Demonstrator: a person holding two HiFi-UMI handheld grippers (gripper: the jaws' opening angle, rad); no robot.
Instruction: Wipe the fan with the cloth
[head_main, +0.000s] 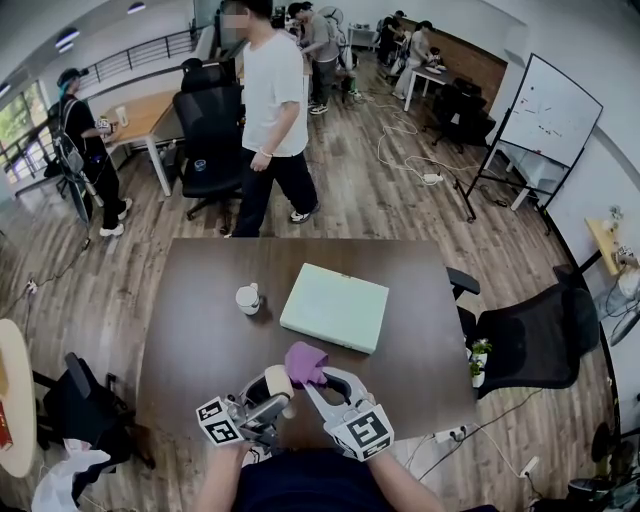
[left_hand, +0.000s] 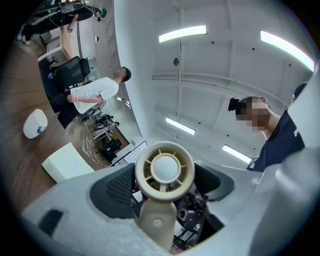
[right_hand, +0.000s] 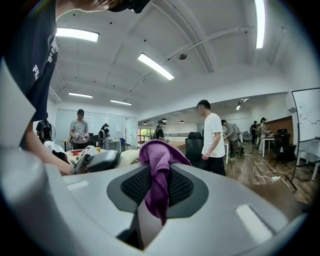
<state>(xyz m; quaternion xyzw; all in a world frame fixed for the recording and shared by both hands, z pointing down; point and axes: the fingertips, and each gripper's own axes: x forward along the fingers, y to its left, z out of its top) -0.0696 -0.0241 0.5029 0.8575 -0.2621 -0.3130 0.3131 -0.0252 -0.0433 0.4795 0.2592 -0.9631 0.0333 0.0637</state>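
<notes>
Clamping the small cream fan (left_hand: 165, 171) between the part-spread jaws of the left gripper (head_main: 272, 398) over the near edge of the brown table (head_main: 200, 310), while pinching the purple cloth (right_hand: 159, 165) in the near-closed jaws of the right gripper (head_main: 316, 382), right beside the fan.

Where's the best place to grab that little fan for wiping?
Probably take the fan across its round head, from the handle end, as the left gripper does: the rim fits between the jaws and both faces stay open to the cloth.
</notes>
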